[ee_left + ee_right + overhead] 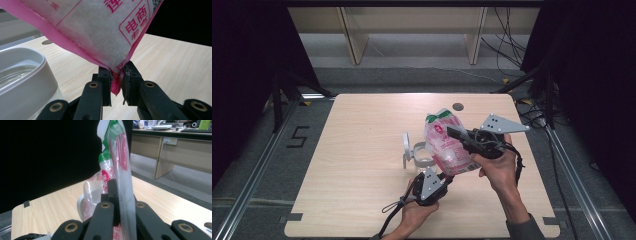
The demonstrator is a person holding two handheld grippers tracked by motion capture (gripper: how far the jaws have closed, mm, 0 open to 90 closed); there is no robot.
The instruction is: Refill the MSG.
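Observation:
A pink-and-white plastic bag (447, 145) of white grains, with a green-and-red top, is held up off the table between both grippers. My right gripper (453, 133) is shut on the bag's upper part (120, 157), its jaws clamped flat against the film (122, 192). My left gripper (445, 177) comes from below. Its jaws pinch the bag's pink bottom corner (116, 80), with the body of the bag (100, 30) hanging above them. A round white container (423, 153) stands on the table just left of the bag, its rim (22, 75) close beside the left jaw.
The container's lid (406, 147) stands up at its left side. The light wooden table (362, 150) has a dark round hole (457, 106) near its far edge. Wooden shelf legs and cables lie on the floor beyond the table.

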